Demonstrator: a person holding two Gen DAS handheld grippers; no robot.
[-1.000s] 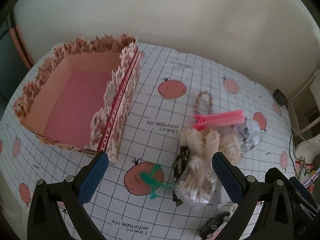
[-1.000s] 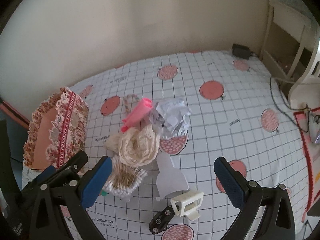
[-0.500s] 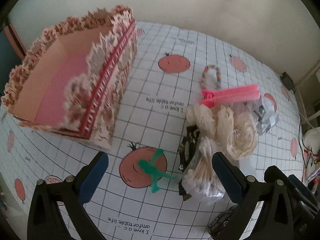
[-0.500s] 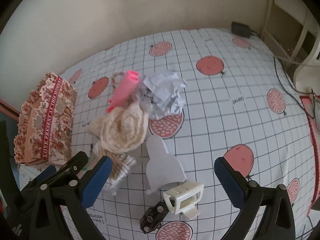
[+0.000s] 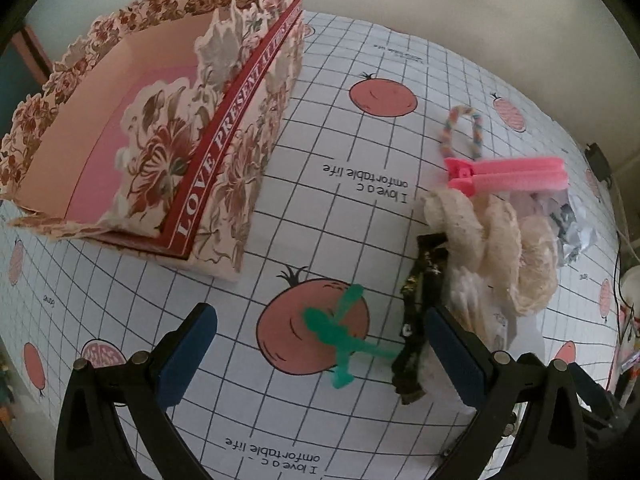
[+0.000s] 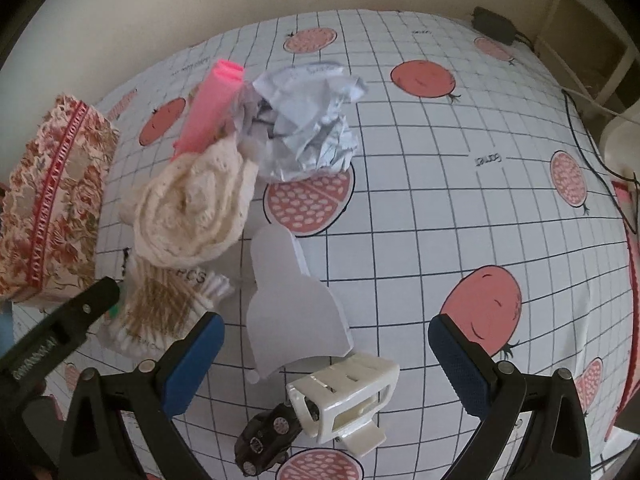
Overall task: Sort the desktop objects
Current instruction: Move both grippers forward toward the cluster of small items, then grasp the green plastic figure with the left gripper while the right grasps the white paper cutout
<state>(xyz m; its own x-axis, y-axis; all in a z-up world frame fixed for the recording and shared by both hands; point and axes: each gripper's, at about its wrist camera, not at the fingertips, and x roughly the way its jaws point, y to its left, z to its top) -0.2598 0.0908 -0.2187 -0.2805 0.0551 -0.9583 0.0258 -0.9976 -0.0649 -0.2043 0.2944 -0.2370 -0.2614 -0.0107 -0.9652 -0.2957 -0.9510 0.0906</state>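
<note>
On worktop (image 5: pixel 360 152), far left: floral box (image 5: pixel 168 152), open top, nothing visible inside. Right of box: pile of pink clip (image 5: pixel 508 174), braided loop (image 5: pixel 460 128), cream lace roll (image 5: pixel 500 248), crumpled foil (image 6: pixel 308 124), cotton swabs (image 6: pixel 160 312), black strip (image 5: pixel 416 312). Left gripper (image 5: pixel 320 356) open, holding nothing, low over green plastic piece (image 5: pixel 340 336) lying on tomato print. Right gripper (image 6: pixel 326 364) open, holding nothing, above white clip (image 6: pixel 348 396), touching small dark toy car (image 6: pixel 268 436); white card (image 6: pixel 292 300) just beyond.
</note>
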